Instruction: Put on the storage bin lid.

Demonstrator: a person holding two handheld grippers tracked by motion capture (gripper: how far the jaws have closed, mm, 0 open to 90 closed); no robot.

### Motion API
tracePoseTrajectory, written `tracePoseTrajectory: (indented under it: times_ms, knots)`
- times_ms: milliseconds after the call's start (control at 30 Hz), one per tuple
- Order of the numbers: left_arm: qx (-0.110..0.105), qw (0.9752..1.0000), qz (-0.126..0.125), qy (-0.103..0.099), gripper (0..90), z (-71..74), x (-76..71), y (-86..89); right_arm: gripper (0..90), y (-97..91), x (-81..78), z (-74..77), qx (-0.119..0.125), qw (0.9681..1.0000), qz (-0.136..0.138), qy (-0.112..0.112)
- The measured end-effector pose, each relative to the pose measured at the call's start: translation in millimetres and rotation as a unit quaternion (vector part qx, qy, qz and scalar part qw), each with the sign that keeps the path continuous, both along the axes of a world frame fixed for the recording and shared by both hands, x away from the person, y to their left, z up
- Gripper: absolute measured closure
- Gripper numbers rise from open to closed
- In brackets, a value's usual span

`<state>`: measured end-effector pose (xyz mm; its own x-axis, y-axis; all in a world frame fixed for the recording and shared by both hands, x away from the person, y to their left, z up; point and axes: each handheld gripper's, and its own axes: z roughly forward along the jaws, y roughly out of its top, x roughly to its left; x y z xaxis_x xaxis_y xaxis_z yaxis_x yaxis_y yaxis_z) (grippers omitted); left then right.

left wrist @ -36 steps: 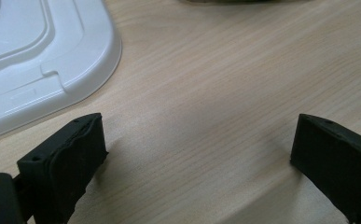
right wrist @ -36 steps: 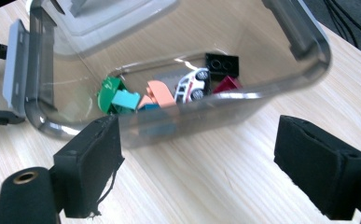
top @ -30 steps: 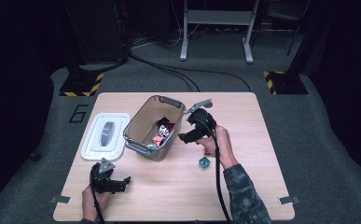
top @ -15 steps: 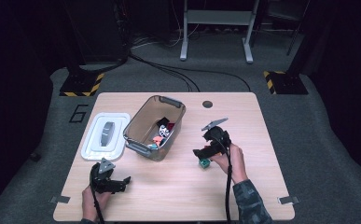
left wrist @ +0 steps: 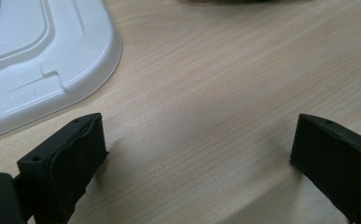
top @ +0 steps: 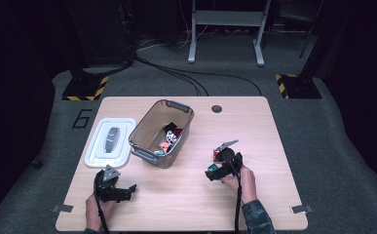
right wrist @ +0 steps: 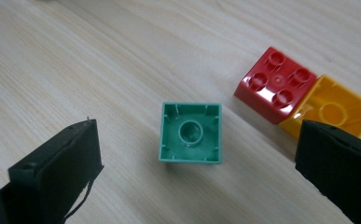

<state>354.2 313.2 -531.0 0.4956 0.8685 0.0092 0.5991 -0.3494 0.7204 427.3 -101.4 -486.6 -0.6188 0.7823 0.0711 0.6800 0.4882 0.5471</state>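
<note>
**Two hand-held grippers at a table with a bin, a lid and three bricks**

A wooden table [top: 186, 204] stands on grey carpet in a dark room, with cables and a metal stand behind it. In the high view the right hand-held gripper [top: 214, 171] covers the bricks beneath it, leaving only a red speck visible beside it; the contents of the bin [top: 160, 132] are too small to identify beyond a few red, orange and dark pieces lying at its near end. One white lid [top: 109, 141] lies flat just left of the bin, cut off at the frame edge in the left gripper view [left wrist: 33, 60]. The right gripper view shows three bricks: a green brick [right wrist: 190, 133], hollow side up, between the jaws but touching neither; a red brick [right wrist: 275, 84], studs up; and a yellow brick [right wrist: 334, 109], touching the red one and partly hidden by a jaw. The right jaws have just been opening and stand wide apart. The left hand-held gripper [left wrist: 197, 144] rests low over bare wood, jaws apart, holding nothing.
</note>
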Motion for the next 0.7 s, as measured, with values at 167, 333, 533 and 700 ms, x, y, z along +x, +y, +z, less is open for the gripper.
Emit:
tracePoseTrajectory:
  times_ms: [167,333,533,700]
  knots:
    - [-0.002,1.0000,0.000,-0.001,3.0,-0.3,0.0,-0.1,15.5,1.5,-3.0,-12.4,-0.006,1.0000,-0.003,-0.003]
    - [0.002,1.0000,-0.001,-0.002,3.0,0.0,0.2,0.3,30.7,0.5,-4.2,-14.7,-0.004,0.9999,-0.009,-0.010]
    - [0.002,1.0000,-0.001,-0.002,3.0,-0.1,0.3,0.3,41.3,-0.7,-4.3,-14.7,-0.003,0.9998,-0.016,-0.010]
    - [0.002,1.0000,-0.002,-0.002,3.0,-0.1,0.3,0.3,52.3,-0.9,-5.3,-14.5,0.000,0.9999,-0.007,-0.012]
